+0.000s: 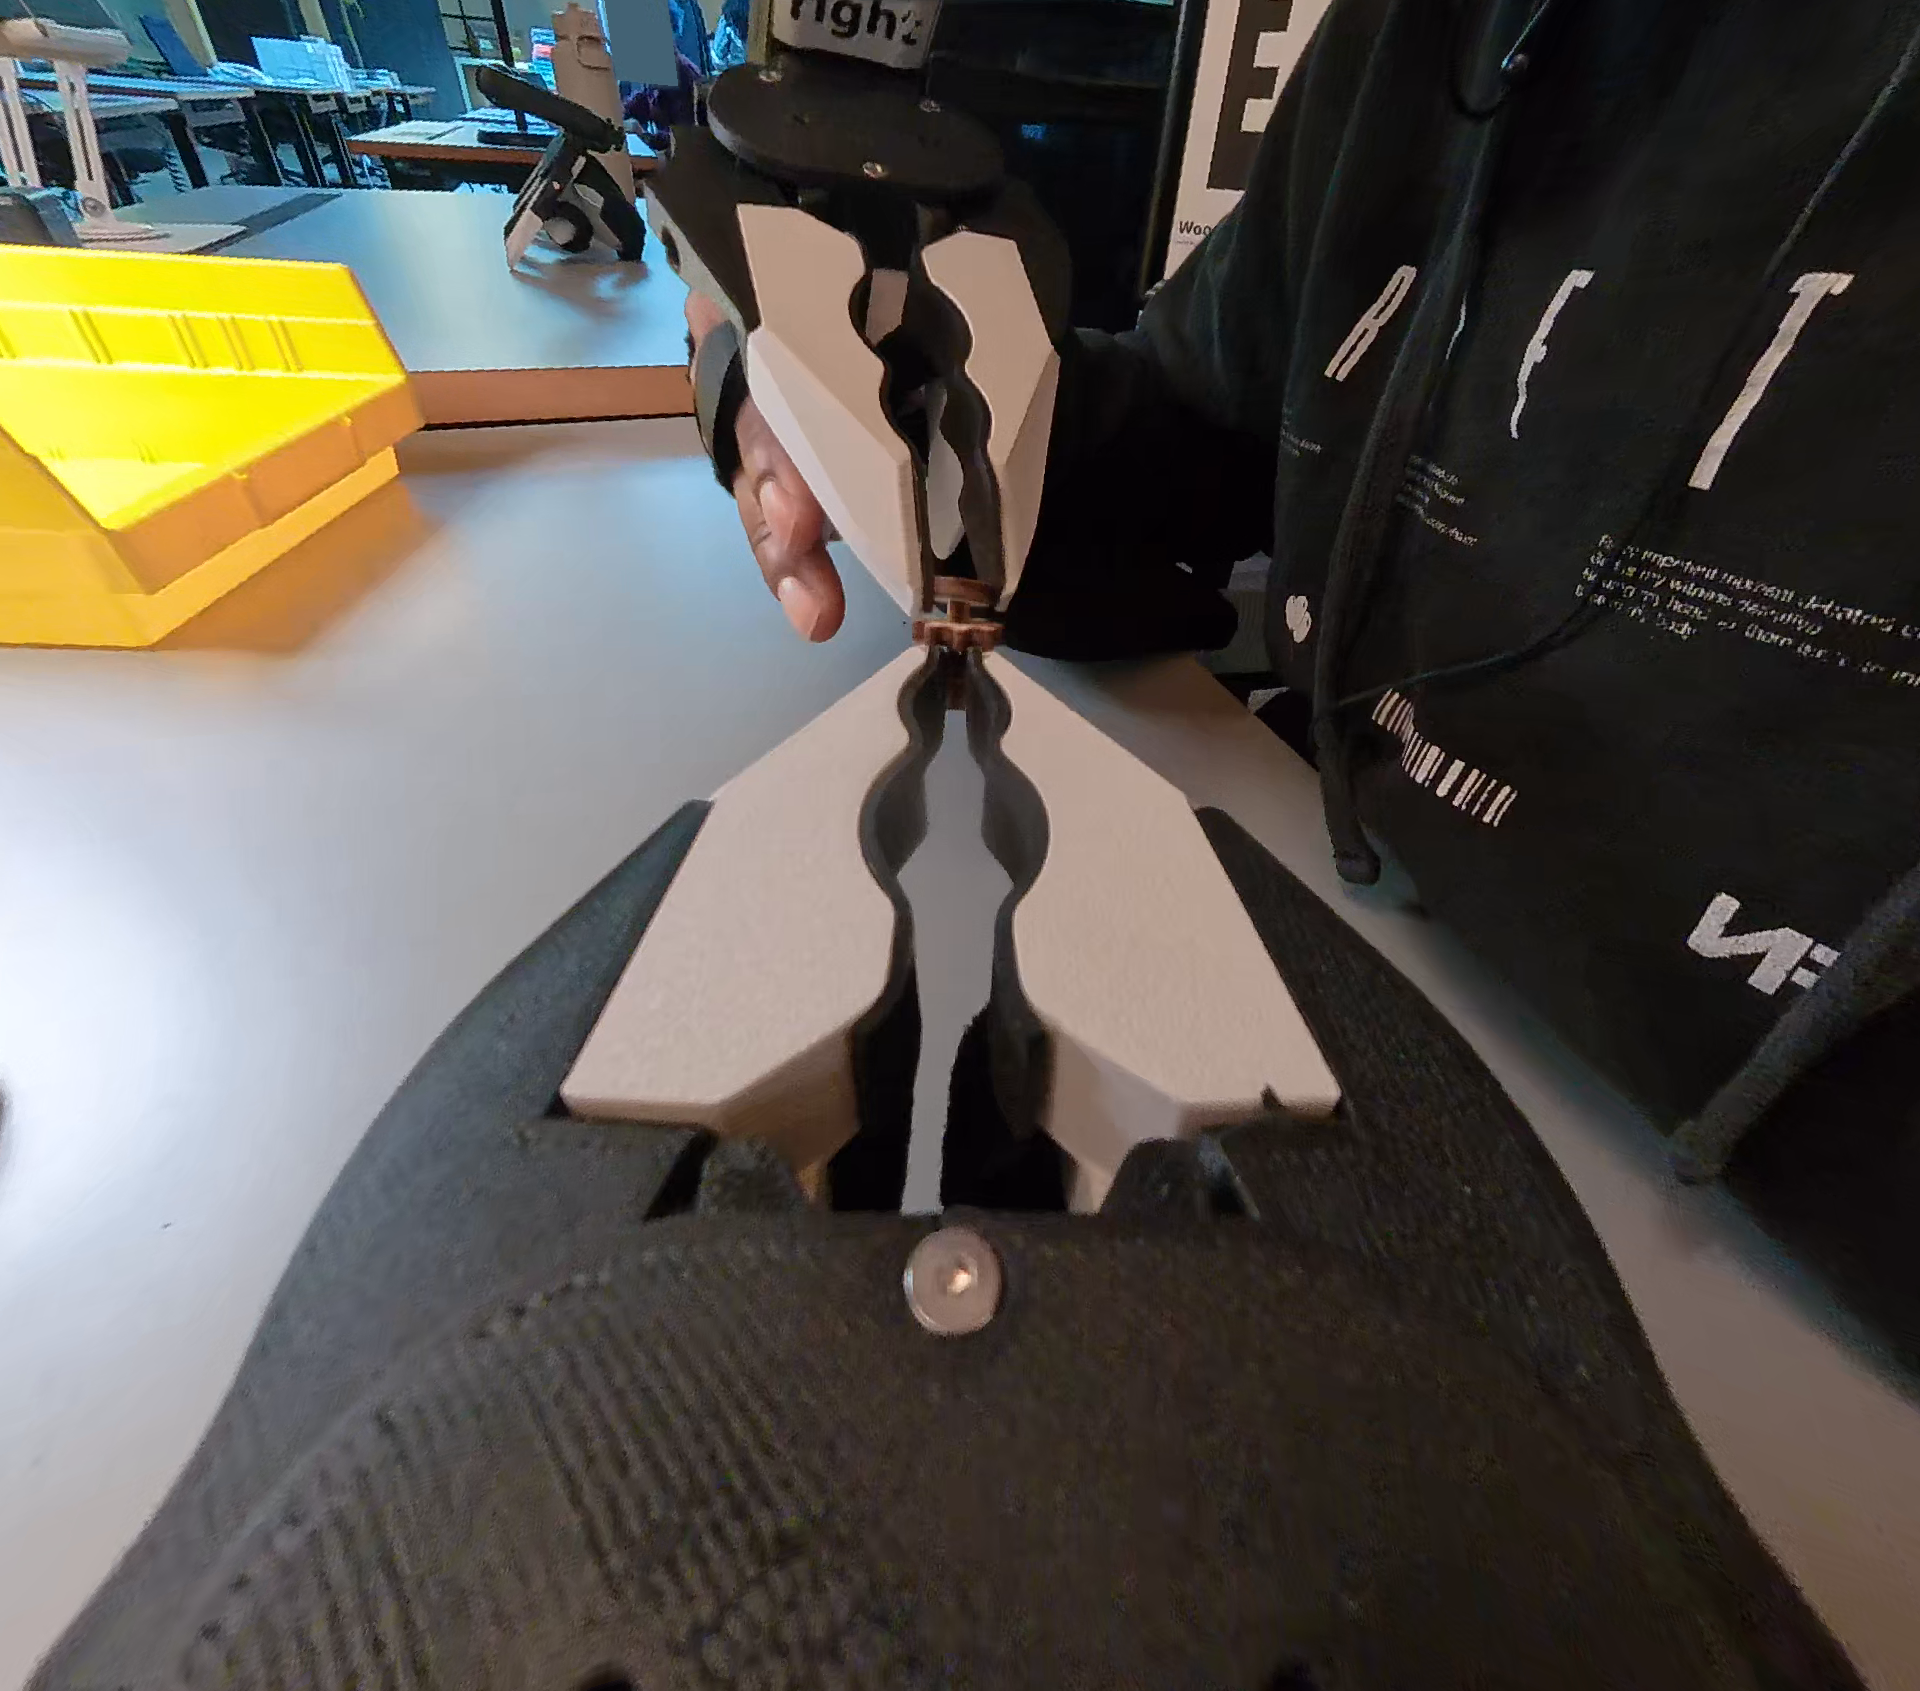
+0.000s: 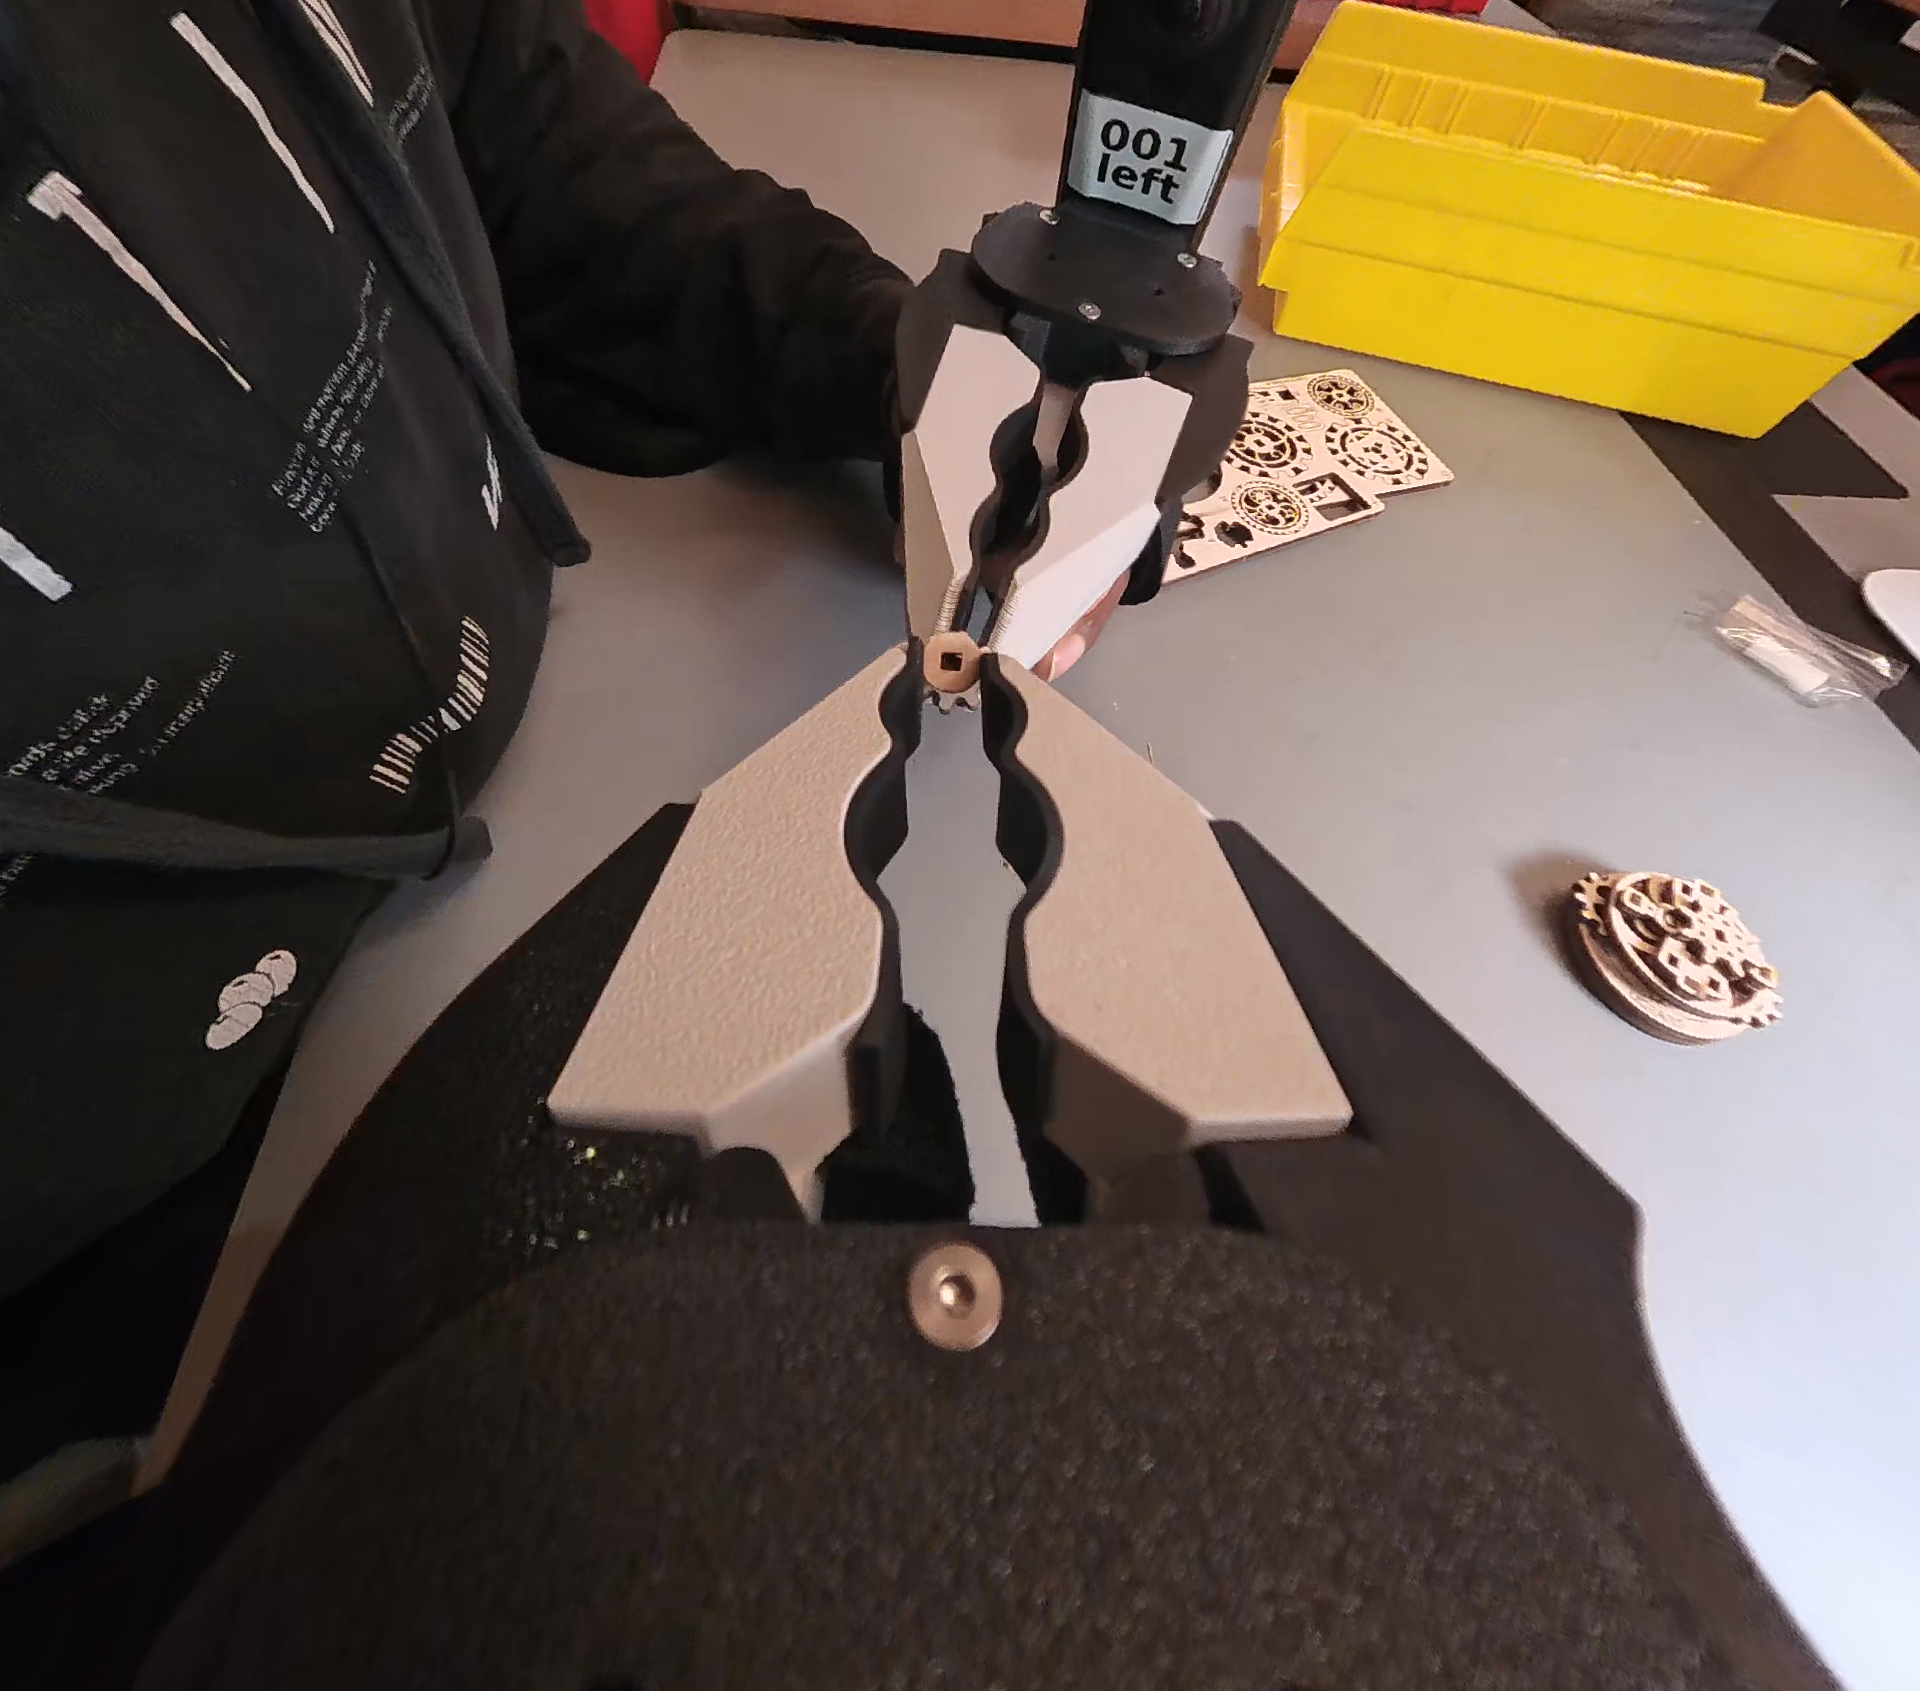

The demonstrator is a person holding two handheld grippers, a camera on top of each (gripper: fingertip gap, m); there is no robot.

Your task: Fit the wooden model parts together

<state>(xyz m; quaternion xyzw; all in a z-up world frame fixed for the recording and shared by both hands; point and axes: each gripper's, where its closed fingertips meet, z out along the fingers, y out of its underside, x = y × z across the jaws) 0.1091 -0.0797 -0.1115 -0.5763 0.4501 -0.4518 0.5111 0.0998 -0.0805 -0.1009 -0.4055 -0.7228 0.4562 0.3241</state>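
In the right wrist view my right gripper (image 2: pixel 951 673) is shut on a small wooden gear (image 2: pixel 950 662) with a square hole. My left gripper (image 2: pixel 977 602) faces it tip to tip, shut on a thin wooden peg whose end meets the gear. In the left wrist view my left gripper (image 1: pixel 954 677) holds the peg (image 1: pixel 951 691) from below. The right gripper (image 1: pixel 958 594) comes down from above with the gear (image 1: pixel 956 628). Both are held above the grey table (image 1: pixel 312 810). Most of the peg is hidden between the pads.
A wooden gear assembly (image 2: pixel 1673 955) lies on the table at right. A laser-cut wooden sheet (image 2: pixel 1340 446) lies behind the left gripper. Yellow bins (image 2: pixel 1558 239) stand beyond it and show in the left wrist view (image 1: pixel 187 394). A small plastic bag (image 2: pixel 1797 665) lies far right. The person's dark hoodie (image 1: pixel 1558 498) is close. The wooden gear assembly (image 2: pixel 1673 955) is about 25 cm from both grippers' fingertips.
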